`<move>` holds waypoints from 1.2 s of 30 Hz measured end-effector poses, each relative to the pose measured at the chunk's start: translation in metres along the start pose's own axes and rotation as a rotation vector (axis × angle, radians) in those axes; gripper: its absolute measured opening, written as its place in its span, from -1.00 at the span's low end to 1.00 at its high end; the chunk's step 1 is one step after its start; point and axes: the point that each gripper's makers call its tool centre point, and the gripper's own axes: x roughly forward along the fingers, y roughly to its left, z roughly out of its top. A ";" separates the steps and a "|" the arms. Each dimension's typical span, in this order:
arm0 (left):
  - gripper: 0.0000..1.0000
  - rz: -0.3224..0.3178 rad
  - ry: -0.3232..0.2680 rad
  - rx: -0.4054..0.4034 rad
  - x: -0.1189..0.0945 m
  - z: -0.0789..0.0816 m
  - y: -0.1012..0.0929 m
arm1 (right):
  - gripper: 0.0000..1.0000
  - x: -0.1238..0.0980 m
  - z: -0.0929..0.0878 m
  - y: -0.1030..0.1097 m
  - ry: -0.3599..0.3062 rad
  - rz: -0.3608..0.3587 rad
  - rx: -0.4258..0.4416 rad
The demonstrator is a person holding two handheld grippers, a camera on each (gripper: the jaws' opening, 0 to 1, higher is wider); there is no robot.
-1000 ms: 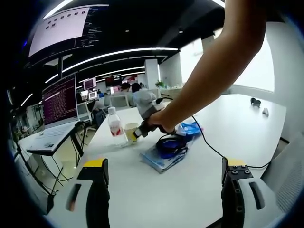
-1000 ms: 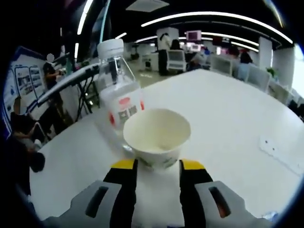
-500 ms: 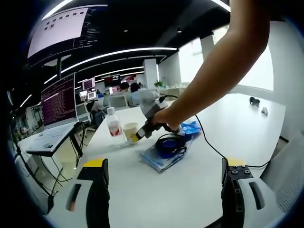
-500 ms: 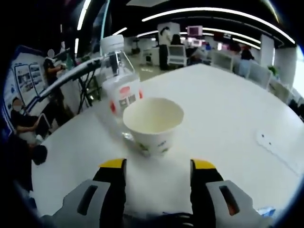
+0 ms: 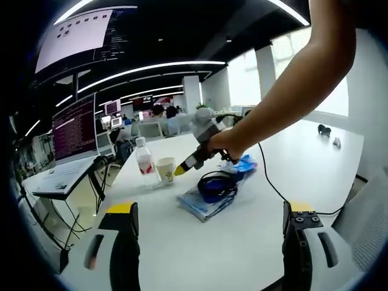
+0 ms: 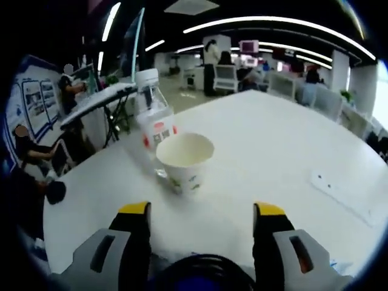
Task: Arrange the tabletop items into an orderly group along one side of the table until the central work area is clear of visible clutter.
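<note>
A paper cup [image 6: 183, 160] stands upright on the white table [image 6: 285, 133], just in front of a clear water bottle [image 6: 154, 127] with a white cap. My right gripper [image 6: 202, 212] is open and a little short of the cup, nothing between its jaws. In the left gripper view the same cup [image 5: 165, 170] and bottle [image 5: 144, 160] stand near the table's far left edge, and a person's arm holds the right gripper [image 5: 183, 168] just right of the cup. My left gripper [image 5: 209, 224] hangs open over the near table, holding nothing.
Black-and-blue headphones [image 5: 215, 183] lie on a blue folder [image 5: 200, 206], with a blue packet [image 5: 245, 162] behind. A black cable [image 5: 273, 191] runs across the table. A laptop [image 5: 76, 130] sits on a stand at left. A flat white strip [image 6: 345, 194] lies at right.
My right gripper has opened, let go of the paper cup and drawn back from it. The cup stays beside the bottle. The left gripper has not moved.
</note>
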 end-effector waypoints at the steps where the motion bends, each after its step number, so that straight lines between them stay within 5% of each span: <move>1: 1.00 0.000 0.001 0.001 0.000 0.000 0.000 | 0.38 -0.001 0.000 -0.002 0.000 0.000 -0.005; 24: 1.00 -0.028 0.004 0.028 0.000 0.000 -0.007 | 0.74 -0.081 -0.025 -0.011 -0.049 -0.024 0.080; 36: 1.00 -0.038 0.005 0.040 0.000 0.001 -0.009 | 0.79 -0.139 -0.072 -0.029 -0.059 -0.107 0.236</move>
